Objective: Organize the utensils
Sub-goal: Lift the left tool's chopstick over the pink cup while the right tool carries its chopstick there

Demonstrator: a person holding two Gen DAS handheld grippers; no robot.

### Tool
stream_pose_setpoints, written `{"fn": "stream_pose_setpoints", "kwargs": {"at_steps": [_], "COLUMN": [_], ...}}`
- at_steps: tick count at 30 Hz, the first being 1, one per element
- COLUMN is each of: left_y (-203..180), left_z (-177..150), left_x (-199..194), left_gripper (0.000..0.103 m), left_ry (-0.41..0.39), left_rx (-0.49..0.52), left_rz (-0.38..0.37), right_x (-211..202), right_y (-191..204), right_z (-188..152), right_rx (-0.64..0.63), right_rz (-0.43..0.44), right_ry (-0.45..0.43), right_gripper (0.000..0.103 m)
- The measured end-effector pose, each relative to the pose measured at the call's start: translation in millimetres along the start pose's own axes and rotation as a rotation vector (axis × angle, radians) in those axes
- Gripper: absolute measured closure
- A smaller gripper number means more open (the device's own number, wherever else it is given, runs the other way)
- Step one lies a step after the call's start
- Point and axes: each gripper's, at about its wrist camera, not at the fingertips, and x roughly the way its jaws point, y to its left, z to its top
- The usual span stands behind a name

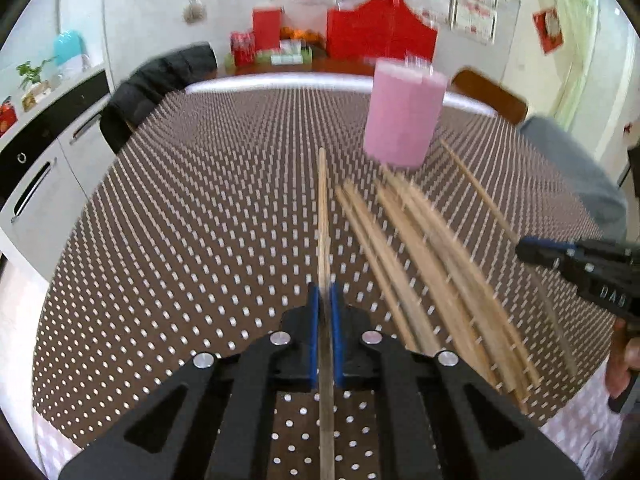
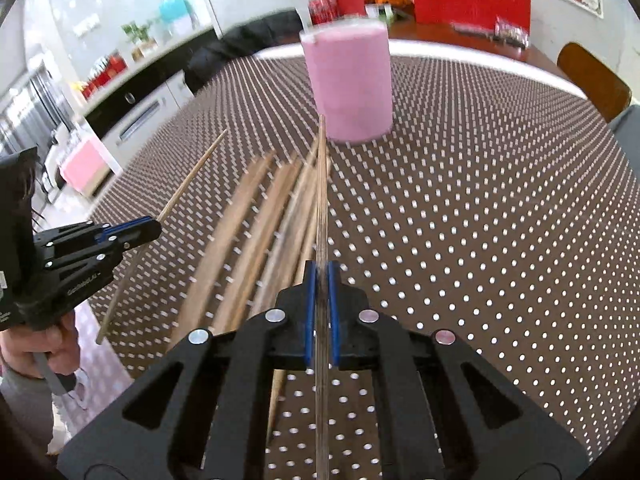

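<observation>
Each gripper pinches one chopstick above the dotted cloth, pink holder behind

In the left wrist view the left gripper (image 1: 325,300) has its blue pads closed tight on a single chopstick (image 1: 323,216) that runs straight up the middle of the frame, its tip short of the pink cylindrical holder (image 1: 404,114) standing upper right of centre on the brown, white-dotted tablecloth (image 1: 192,208); the loose pile of chopsticks (image 1: 424,264) lies fanned on the cloth right of centre, just below the holder. In the right wrist view the right gripper (image 2: 322,280) is likewise clamped on one chopstick (image 2: 322,184) pointing up at the holder's base, with the pile to its left. At that frame's left edge the left gripper shows side-on with its chopstick slanting through it, a hand (image 2: 44,344) gripping the handle below
</observation>
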Motion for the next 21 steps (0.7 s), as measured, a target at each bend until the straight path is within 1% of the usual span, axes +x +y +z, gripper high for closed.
{"fn": "stream_pose_setpoints", "kwargs": {"at_steps": [4,5,7,8,10,11,13,14,17,19,21], "left_y": [-2.2,-2.6,-4.3,-4.6,-6.4,-8.1,-17.7,-20.3,-26.7,-28.1,-29.3], "left_z": [12.7,17.4,23.6,29.8,40.9,49.8,66.1,78.7,109.0,135.9,157.3], "left_x": [-25.2,-33.6,-45.8,-52.4,-59.7,-64.4,-64.6,-67.5,-72.2,-70.1,-64.8], "left_gripper": [0.097,0.097,0.097,0.097,0.097,0.097,0.097,0.097,0.097,0.097,0.097], "left_ry": [-0.125,-0.173,-0.242,-0.290,-0.354,-0.401,-0.462,-0.506,-0.585,-0.638,-0.680], "left_rx": [-0.026,-0.030,-0.038,-0.040,-0.033,-0.026,-0.007,-0.001,0.007,-0.007,-0.030], "left_rz": [-0.036,-0.043,-0.055,-0.064,-0.072,-0.085,-0.100,-0.119,-0.181,-0.266,-0.315], "right_x": [-19.7,-24.6,-34.3,-39.0,-48.8,-54.3,-63.5,-67.4,-76.5,-78.4,-75.7], "right_y": [5.4,10.9,13.2,14.3,15.9,16.7,19.2,19.4,16.3,11.9,3.9], "right_z": [7.0,7.3,14.0,18.3,27.9,35.7,51.9,62.4,99.1,120.8,144.0], "right_rx": [0.019,0.023,0.023,0.022,0.024,0.025,0.027,0.025,0.036,0.048,0.071], "right_rz": [0.053,0.065,0.087,0.094,0.104,0.112,0.113,0.111,0.101,0.085,0.075], "right_ry": [-0.096,-0.118,-0.175,-0.204,-0.255,-0.286,-0.340,-0.368,-0.458,-0.512,-0.556], "right_gripper": [0.097,0.097,0.097,0.097,0.097,0.097,0.097,0.097,0.097,0.097,0.097]}}
